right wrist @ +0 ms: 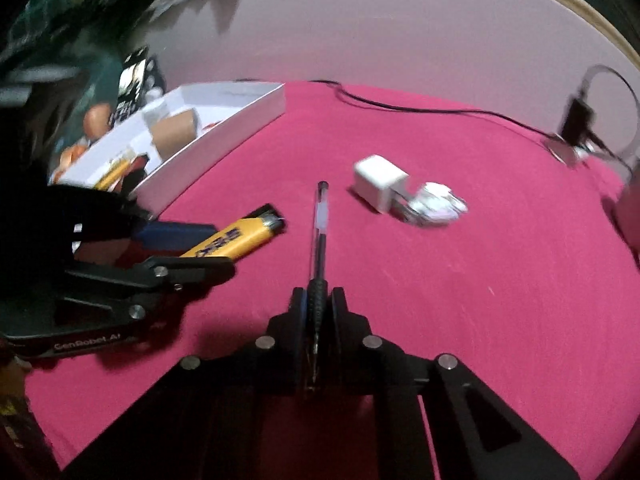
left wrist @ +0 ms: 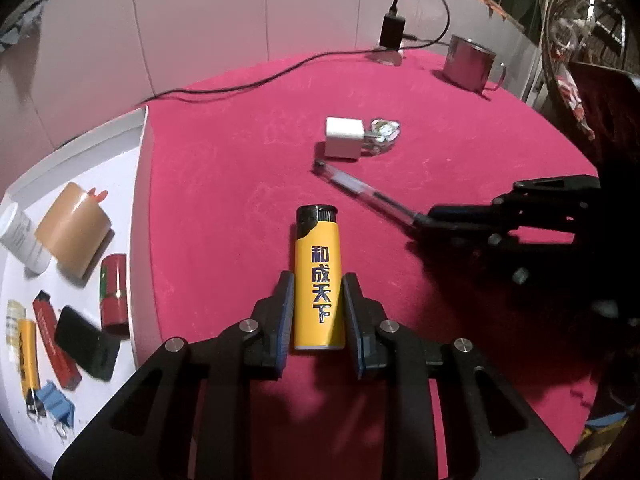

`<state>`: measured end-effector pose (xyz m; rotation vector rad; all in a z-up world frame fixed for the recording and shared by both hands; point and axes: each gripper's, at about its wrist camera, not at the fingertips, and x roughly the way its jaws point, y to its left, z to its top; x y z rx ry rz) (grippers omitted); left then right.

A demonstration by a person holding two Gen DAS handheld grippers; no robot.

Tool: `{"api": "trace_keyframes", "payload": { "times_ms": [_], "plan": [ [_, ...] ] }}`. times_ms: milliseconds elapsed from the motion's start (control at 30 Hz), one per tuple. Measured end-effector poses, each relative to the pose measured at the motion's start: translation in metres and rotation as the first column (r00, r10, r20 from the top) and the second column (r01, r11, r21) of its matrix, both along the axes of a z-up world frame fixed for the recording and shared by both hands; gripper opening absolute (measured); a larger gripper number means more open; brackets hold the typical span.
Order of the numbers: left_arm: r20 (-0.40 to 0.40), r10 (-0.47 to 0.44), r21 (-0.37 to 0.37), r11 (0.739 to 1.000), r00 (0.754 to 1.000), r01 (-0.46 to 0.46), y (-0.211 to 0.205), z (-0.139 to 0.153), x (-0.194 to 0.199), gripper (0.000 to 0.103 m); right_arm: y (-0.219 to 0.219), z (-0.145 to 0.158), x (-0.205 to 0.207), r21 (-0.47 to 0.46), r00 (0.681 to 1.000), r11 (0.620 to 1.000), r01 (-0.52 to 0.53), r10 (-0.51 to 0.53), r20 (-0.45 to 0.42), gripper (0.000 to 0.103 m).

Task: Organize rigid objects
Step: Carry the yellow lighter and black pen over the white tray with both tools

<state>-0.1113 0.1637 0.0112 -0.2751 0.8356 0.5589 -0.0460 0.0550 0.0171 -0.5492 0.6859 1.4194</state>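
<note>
A yellow lighter (left wrist: pixel 319 276) with a black top lies on the red tablecloth, and my left gripper (left wrist: pixel 319 282) is shut on its lower half, pads against both sides. In the right wrist view the same lighter (right wrist: pixel 236 240) sticks out of the left gripper (right wrist: pixel 220 250). A clear pen with a black grip (right wrist: pixel 320 220) lies pointing away, and my right gripper (right wrist: pixel 319 294) is shut on its grip end. From the left wrist view, the pen (left wrist: pixel 360 188) runs diagonally into the right gripper (left wrist: pixel 426 216).
A white box (left wrist: pixel 138 200) at the left holds a brown tape roll (left wrist: pixel 72 228), a red cylinder (left wrist: pixel 114 292), lighters and several small items. A white charger cube (left wrist: pixel 344 138) and a shiny trinket (left wrist: pixel 384 132) lie beyond the pen. A metal mug (left wrist: pixel 472 64) and a black adapter with cable (left wrist: pixel 392 30) stand at the back.
</note>
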Motion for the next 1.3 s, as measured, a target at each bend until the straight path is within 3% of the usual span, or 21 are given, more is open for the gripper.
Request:
{"api": "trace_keyframes", "payload": {
  "times_ms": [300,467,1300],
  "plan": [
    [0.101,-0.024,0.061,0.998,0.995,0.018,-0.033,0.025,-0.014,0.023,-0.037,0.025,0.005,0.157,0.992,0.986,0.065,-0.047,-0.115,0.009],
    [0.111,-0.024,0.098,0.995,0.994,0.013,-0.041,0.031,-0.016,0.023,-0.040,0.033,0.000,0.181,0.992,0.981,0.065,-0.045,-0.116,0.009],
    [0.187,-0.023,0.117,0.993,0.982,0.001,-0.052,0.050,-0.033,0.023,-0.052,0.059,-0.013,0.253,0.993,0.966,0.044,-0.014,-0.118,0.010]
  ]
}}
